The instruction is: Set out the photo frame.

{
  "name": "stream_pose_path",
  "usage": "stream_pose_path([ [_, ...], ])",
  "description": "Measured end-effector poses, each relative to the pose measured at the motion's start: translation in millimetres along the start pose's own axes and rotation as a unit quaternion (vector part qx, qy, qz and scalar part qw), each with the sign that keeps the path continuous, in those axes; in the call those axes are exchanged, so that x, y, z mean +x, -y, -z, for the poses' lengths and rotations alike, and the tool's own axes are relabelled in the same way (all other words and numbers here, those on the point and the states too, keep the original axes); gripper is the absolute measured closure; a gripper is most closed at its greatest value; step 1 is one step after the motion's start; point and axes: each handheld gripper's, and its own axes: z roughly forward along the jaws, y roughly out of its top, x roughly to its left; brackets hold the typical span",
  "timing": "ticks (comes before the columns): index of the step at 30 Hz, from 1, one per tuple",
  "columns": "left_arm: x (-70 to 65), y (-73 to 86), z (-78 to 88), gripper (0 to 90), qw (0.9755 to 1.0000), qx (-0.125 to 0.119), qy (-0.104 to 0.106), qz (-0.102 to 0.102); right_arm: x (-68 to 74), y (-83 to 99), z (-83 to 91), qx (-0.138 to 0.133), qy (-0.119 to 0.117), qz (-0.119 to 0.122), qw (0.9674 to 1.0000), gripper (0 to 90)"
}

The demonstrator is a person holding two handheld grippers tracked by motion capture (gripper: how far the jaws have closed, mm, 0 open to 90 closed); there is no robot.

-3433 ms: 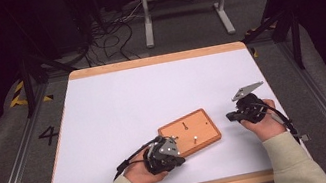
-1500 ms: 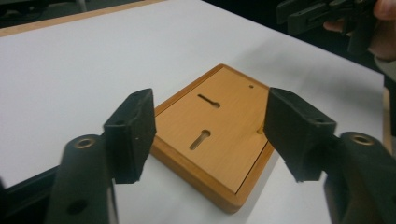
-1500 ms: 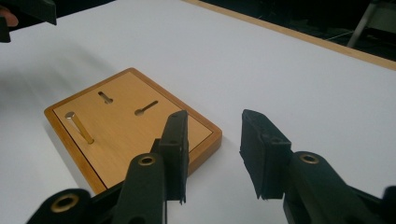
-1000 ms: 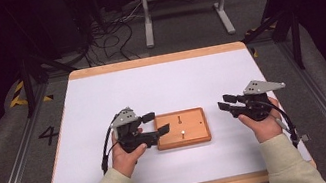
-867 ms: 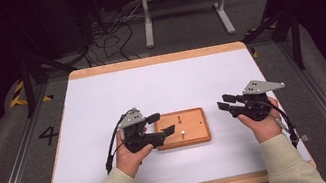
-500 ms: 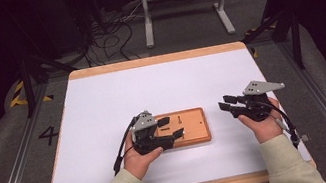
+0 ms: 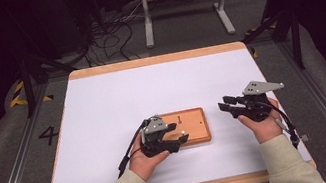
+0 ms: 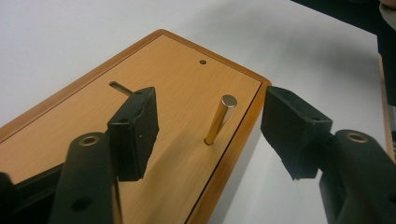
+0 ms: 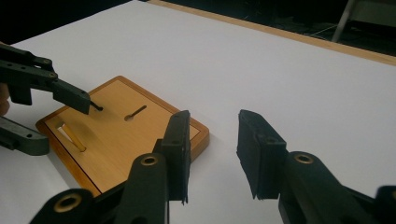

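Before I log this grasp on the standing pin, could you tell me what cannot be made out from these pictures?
- High view: the pin is too small to tell whether the left gripper touches it.
- Left gripper view: the wooden board is cut off by the bottom edge, and a jaw hides part of the slot.
- Right gripper view: the left gripper's jaw covers the small hole beside it.

left gripper (image 7: 178, 132): low, level, jaws apart, just been closing, nothing pressed
right gripper (image 7: 227, 105): hovering, level, jaws apart, empty
forearms: entering from below
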Motion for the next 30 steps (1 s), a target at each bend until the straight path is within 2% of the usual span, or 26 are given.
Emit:
stream_pose_path([
  [2,-0.1,0.4,-1.8,43.6,1.0000,0.000,0.004,-0.003,0.2,0.0,-0.4,0.001,-0.002,-0.001,1.0000,64.7],
  [4,-1.1,0.4,-4.9,55.1,0.9998,0.002,0.017,-0.010,1.1,-0.3,-0.8,0.002,-0.003,-0.001,1.0000,65.2],
  [6,-2.0,-0.1,-7.2,62.6,0.9996,0.004,0.020,-0.019,1.5,-0.5,-1.3,0.003,-0.006,0.000,1.0000,65.5],
  [9,-1.0,0.1,-9.3,73.9,0.9997,0.011,0.014,-0.020,1.6,-0.2,-1.8,0.004,-0.006,0.001,1.0000,66.0],
  [10,-0.2,0.2,-9.4,80.8,0.9996,0.013,0.015,-0.021,1.6,0.0,-2.1,0.005,-0.006,0.000,1.0000,66.0],
  [18,-0.2,0.2,-8.4,82.8,0.9991,0.017,0.010,-0.038,1.7,-0.3,-1.8,0.006,-0.008,0.002,0.9999,67.0],
  [24,-1.3,0.8,-8.4,83.3,0.9981,0.015,0.006,-0.060,2.4,-1.0,-2.8,0.011,-0.020,0.005,0.9997,71.2],
  [26,-3.8,1.0,-8.5,83.4,0.9968,0.016,0.000,-0.079,2.4,-1.1,-2.7,0.012,-0.021,0.008,0.9997,72.2],
  [28,-6.9,1.2,-8.9,83.6,0.9942,0.017,-0.010,-0.106,2.3,-1.2,-2.8,0.013,-0.022,0.009,0.9996,72.8],
  [30,-7.8,1.6,-8.7,83.6,0.9930,0.017,-0.013,-0.116,3.2,-1.5,-2.9,0.015,-0.023,0.012,0.9995,73.0],
])
